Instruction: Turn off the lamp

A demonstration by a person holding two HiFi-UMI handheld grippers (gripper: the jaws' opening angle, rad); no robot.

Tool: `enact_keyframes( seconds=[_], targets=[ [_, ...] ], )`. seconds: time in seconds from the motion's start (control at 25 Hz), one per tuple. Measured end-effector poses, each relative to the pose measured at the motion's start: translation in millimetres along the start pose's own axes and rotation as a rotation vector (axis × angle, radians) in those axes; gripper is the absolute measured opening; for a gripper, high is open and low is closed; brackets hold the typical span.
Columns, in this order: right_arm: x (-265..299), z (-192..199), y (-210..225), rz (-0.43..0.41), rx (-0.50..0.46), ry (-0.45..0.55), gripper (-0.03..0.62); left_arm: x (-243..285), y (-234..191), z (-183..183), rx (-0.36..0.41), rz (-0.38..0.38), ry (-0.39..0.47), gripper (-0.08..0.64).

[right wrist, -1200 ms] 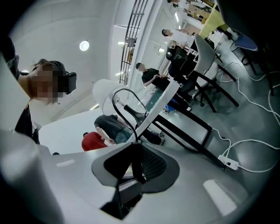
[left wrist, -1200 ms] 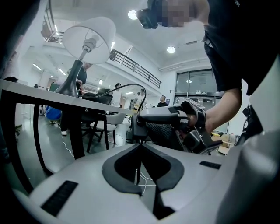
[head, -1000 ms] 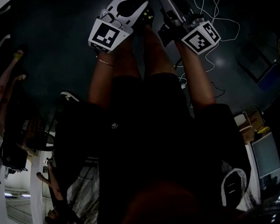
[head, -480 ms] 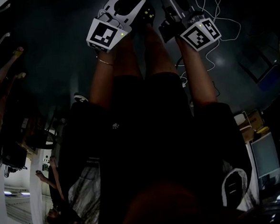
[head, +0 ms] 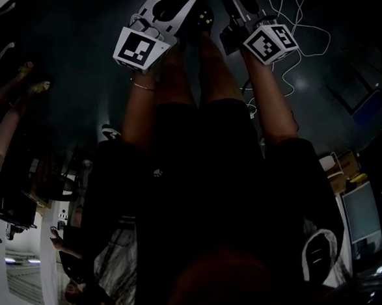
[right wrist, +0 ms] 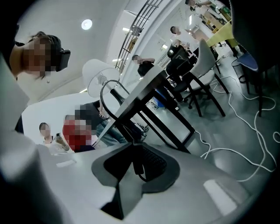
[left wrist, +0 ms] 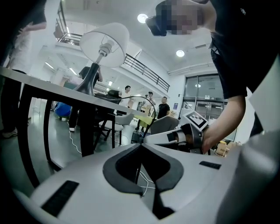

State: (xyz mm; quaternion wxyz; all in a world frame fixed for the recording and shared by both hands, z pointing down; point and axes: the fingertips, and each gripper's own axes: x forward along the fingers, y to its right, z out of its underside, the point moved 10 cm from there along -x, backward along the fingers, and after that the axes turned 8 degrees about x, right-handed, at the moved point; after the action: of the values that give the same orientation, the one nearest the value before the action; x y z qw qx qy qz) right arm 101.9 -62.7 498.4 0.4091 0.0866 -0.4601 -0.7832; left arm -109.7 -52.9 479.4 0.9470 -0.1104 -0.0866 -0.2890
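Note:
The lamp [left wrist: 104,43], white-shaded on a dark stem, stands on a table [left wrist: 48,84] up and to the left in the left gripper view. In the right gripper view the lamp [right wrist: 97,75] stands on the tilted table [right wrist: 151,83], and its black cord [right wrist: 105,94] loops down into my right gripper [right wrist: 131,147]. Those jaws have just closed a little further and are shut on the cord. My left gripper [left wrist: 141,146] is shut with the thin cord [left wrist: 138,168] running through its tips. The right gripper [left wrist: 173,136] sits close beside it. Whether the lamp glows I cannot tell.
The head view is dark, with both marker cubes [head: 136,49] [head: 271,43] above the person's legs. White cables [right wrist: 245,131] trail over the grey floor. Chairs [right wrist: 199,72] and black table legs [left wrist: 24,131] stand nearby. Several people stand in the background.
In the head view the right gripper's cube has slid slightly up the picture and the left cube has edged left. A bystander's legs at the left edge have shifted.

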Motion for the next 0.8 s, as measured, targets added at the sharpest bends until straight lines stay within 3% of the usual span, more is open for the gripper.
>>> enact_keyframes(
  seconds=[0.32, 0.8],
  targets=[
    [1.5, 17.0, 17.2, 0.064, -0.051, -0.059, 0.060, -1.4, 0.7, 0.5, -0.002, -0.007, -0.003, 0.009],
    [3.3, 17.9, 20.7, 0.100, -0.091, -0.053, 0.063, -1.0, -1.0, 0.0, 0.000, -0.014, -0.007, 0.008]
  ],
)
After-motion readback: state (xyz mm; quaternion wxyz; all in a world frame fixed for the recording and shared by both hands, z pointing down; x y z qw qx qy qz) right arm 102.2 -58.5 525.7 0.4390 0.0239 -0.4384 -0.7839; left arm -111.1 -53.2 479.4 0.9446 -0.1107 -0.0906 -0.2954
